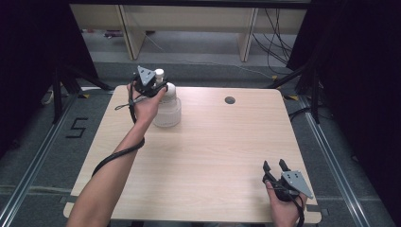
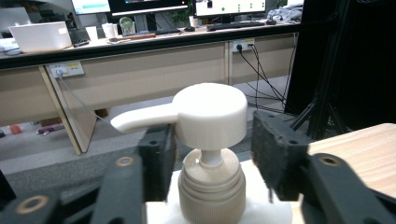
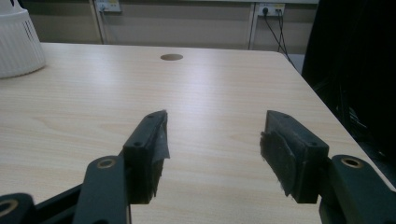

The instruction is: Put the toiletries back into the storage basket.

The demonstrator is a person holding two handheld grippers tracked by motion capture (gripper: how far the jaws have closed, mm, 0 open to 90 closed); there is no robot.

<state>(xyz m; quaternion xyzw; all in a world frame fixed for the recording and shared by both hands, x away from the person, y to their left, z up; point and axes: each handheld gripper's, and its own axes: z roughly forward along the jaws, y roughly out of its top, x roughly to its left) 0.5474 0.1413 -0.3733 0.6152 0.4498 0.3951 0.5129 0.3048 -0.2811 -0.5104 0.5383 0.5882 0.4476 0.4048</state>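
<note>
A white pump bottle [image 1: 169, 108] stands upright at the far left of the wooden table [image 1: 213, 146]. My left gripper [image 1: 160, 86] is up at the bottle's top. In the left gripper view its jaws [image 2: 212, 140] stand either side of the white pump head [image 2: 210, 114], with the spout pointing left. The left pad is right against the head and a narrow gap shows at the right pad, so the gripper is open around it. My right gripper [image 1: 274, 165] rests near the table's front right corner, open with nothing between its jaws [image 3: 212, 140]. The bottle's ribbed body [image 3: 16, 44] shows at the left edge there.
A round cable hole [image 1: 230, 100] is in the table's far right part, also seen as a dark hole [image 3: 171, 57] ahead of the right gripper. Black curtains and stands flank the table. Desks and cables lie beyond the far edge.
</note>
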